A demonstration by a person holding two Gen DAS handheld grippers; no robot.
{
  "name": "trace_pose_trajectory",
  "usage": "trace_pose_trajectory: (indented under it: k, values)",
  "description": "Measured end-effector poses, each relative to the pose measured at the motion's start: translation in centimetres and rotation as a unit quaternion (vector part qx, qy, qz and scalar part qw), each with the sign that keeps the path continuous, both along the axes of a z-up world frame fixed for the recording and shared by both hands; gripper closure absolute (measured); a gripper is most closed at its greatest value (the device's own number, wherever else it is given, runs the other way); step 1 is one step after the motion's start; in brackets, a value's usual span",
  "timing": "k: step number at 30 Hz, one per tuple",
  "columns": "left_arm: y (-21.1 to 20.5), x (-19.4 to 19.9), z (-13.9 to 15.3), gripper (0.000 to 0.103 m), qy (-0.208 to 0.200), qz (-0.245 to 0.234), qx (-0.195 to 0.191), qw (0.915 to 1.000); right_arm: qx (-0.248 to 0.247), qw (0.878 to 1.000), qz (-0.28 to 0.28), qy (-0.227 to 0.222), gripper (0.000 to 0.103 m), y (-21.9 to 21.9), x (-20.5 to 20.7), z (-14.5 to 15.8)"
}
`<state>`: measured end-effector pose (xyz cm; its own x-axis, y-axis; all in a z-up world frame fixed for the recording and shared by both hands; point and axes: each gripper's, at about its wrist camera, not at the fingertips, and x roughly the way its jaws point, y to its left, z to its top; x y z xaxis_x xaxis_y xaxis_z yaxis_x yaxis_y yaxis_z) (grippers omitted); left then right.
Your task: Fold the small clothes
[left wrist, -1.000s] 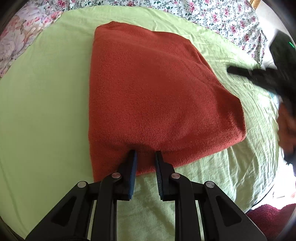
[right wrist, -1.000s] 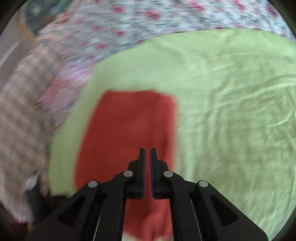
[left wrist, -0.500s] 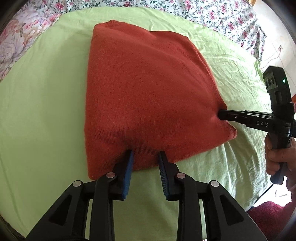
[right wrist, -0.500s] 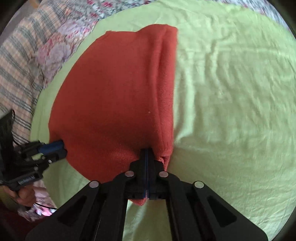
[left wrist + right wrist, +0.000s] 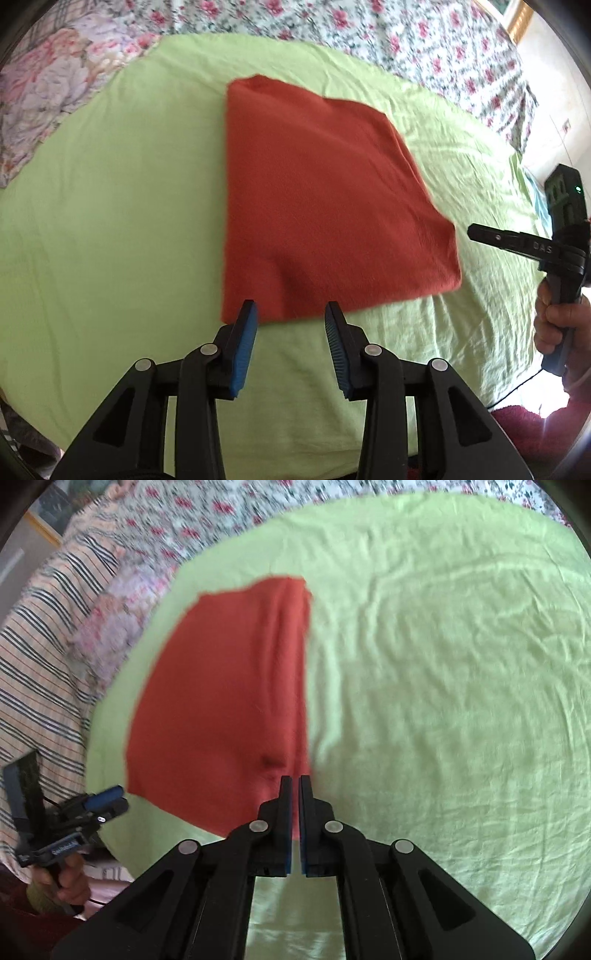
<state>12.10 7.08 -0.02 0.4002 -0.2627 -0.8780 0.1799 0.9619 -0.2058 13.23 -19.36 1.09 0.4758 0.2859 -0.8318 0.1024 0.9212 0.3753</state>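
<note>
Left wrist view: red knit garment (image 5: 325, 218), folded, soft, limp; take at near hem. Left hand-held gripper (image 5: 291, 321) agape, empty; right hand-held gripper (image 5: 294, 786) nearly closed, empty.

The left black plastic two-finger gripper (image 5: 290, 325) has angular linkage arms with triangular cut-outs and round silver rivets at the joints; its fingers carry ribbed blue pads (image 5: 244, 350). The right black plastic two-finger gripper (image 5: 291, 786) is built the same way, with four silver rivets across its arms and blue pads edging the fingers. Seen from the left wrist, its body bears white lettering (it reads "DAS") and a small green light on the dark block above. The bare-skinned right hand (image 5: 557, 325) wraps the grip, a thin dark cable trailing below. The bare left hand (image 5: 70, 882) holds a handle with a white-lettered label, too blurred to read.
</note>
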Motion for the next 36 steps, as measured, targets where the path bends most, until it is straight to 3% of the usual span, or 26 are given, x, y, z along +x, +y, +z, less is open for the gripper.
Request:
trace_pose_trajectory:
  k: [3, 5, 6, 7, 18, 19, 20, 23, 26, 29, 31, 36]
  values:
    - [0.4, 1.1, 0.2, 0.064, -0.002, 0.014, 0.002, 0.9999, 0.006, 1.0, 0.012, -0.017, 0.097, 0.9, 0.8, 0.9]
    - [1.1, 2.1, 0.2, 0.062, -0.002, 0.027, -0.002, 0.9996, 0.005, 1.0, 0.014, -0.019, 0.085, 1.4, 1.6, 0.9]
    - [1.5, 2.4, 0.2, 0.061, -0.002, 0.033, -0.006, 0.9994, 0.007, 1.0, 0.011, -0.019, 0.071, 1.4, 2.2, 0.8]
    - [1.8, 2.9, 0.2, 0.06, -0.002, 0.039, -0.007, 0.9992, 0.008, 1.0, 0.009, -0.02, 0.064, 1.6, 2.9, 0.7]
    - [2.8, 7.3, -2.1, 0.055, 0.022, 0.042, -0.021, 0.9986, -0.002, 0.999, -0.032, -0.013, 0.064, 0.1, 11.6, -0.8]
    - [2.7, 7.5, -2.5, 0.055, 0.029, 0.04, -0.021, 0.9986, 0.003, 0.999, -0.034, 0.006, 0.069, -0.2, 13.2, -2.1]
    - [2.5, 7.7, -2.7, 0.054, 0.032, 0.038, -0.023, 0.9985, 0.003, 0.999, -0.034, 0.006, 0.083, -0.2, 13.2, -2.1]
    - [1.6, 7.7, -3.2, 0.052, 0.031, 0.024, -0.007, 0.9992, -0.01, 0.999, -0.039, -0.001, 0.093, -0.2, 14.3, -2.2]
    - [1.0, 8.0, -4.2, 0.045, 0.037, 0.021, 0.004, 0.9991, -0.029, 0.999, -0.04, -0.001, 0.093, 0.0, 14.9, -2.9]
    - [1.5, 8.1, -4.4, 0.045, 0.042, 0.032, -0.012, 0.9985, -0.031, 0.999, -0.042, -0.009, 0.092, 0.1, 14.7, -3.4]
    - [1.7, 7.9, -4.4, 0.045, 0.042, 0.037, -0.018, 0.9983, -0.029, 0.998, -0.048, -0.011, 0.082, -0.3, 14.5, -3.1]
    - [1.4, 6.8, -3.5, 0.045, 0.026, 0.043, -0.001, 0.9987, -0.017, 0.997, -0.066, -0.044, 0.077, -1.2, 10.9, -0.7]
